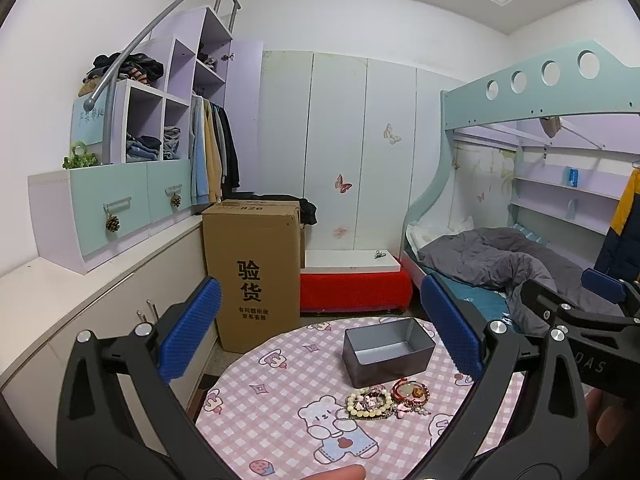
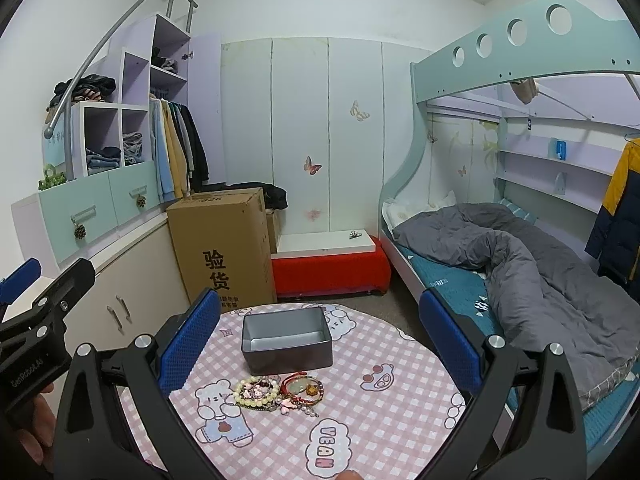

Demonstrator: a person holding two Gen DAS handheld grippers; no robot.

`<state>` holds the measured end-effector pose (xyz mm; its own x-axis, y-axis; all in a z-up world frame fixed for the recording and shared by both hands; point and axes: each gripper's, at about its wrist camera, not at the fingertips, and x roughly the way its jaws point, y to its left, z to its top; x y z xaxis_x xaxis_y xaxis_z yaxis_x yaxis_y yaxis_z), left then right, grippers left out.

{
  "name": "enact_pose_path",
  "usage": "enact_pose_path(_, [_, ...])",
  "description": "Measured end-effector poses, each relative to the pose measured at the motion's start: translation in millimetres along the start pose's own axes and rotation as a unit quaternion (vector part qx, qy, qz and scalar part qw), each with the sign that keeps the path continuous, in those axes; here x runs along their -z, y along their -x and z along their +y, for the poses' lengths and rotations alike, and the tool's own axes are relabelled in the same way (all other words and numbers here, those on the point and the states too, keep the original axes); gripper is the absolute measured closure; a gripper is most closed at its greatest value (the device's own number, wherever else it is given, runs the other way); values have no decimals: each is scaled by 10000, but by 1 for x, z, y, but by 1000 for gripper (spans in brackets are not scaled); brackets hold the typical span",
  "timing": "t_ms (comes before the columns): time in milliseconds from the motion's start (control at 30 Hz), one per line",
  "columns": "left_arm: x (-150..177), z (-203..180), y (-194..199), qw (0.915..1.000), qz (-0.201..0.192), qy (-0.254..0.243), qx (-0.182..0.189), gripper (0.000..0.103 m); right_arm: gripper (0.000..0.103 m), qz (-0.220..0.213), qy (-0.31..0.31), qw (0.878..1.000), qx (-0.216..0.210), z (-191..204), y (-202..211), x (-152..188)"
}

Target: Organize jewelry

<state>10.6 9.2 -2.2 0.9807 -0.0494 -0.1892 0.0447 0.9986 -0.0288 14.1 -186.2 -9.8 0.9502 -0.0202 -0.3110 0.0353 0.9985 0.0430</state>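
So both of your grippers are up in the air, near you, and nothing is in them. The jaws of the left gripper (image 1: 320,328) stand wide open, and so do the jaws of the right gripper (image 2: 320,332).

The jewelry (image 2: 276,394) lies in one small heap on the tabletop (image 2: 380,420), just in front of the grey box (image 2: 286,342). The box is open on top and looks empty. The heap sits on the pink check cloth, next to the bear picture.

It looks like nothing has gone into the box yet, so the first pick is your job now. The bracelets lie on top of each other and may be tangled. Pick just one piece, from the edge of the heap. The pale bead bracelet (image 2: 256,392) on the left side or the red bangle (image 2: 302,388) on the right side look easiest. Come down slowly, tip the jaws lower, and pinch one side of the ring. If other pieces lift with it, I think a little shake may free them. Then carry it over the box and let go low, so it does not bounce out.
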Motion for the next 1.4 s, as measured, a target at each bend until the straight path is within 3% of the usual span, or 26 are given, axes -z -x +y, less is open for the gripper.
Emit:
enact_pose_path(400, [4, -3, -4, 10000, -10, -7, -3, 6, 8, -61, 65, 10000, -33, 2, -4, -2])
enact_pose_path(1000, [24, -2, -34, 9994, 340, 20, 53, 6, 8, 90, 126, 9999, -34, 3, -25, 3])
enact_pose_path(1167, [43, -1, -56, 9980, 628, -25, 9, 6, 8, 289, 108, 9995, -2, -2, -40, 16])
enact_pose_path(1400, [97, -6, -105, 9884, 1487, -300, 54, 6, 7, 901, 34, 9959, 103, -21, -71, 55])
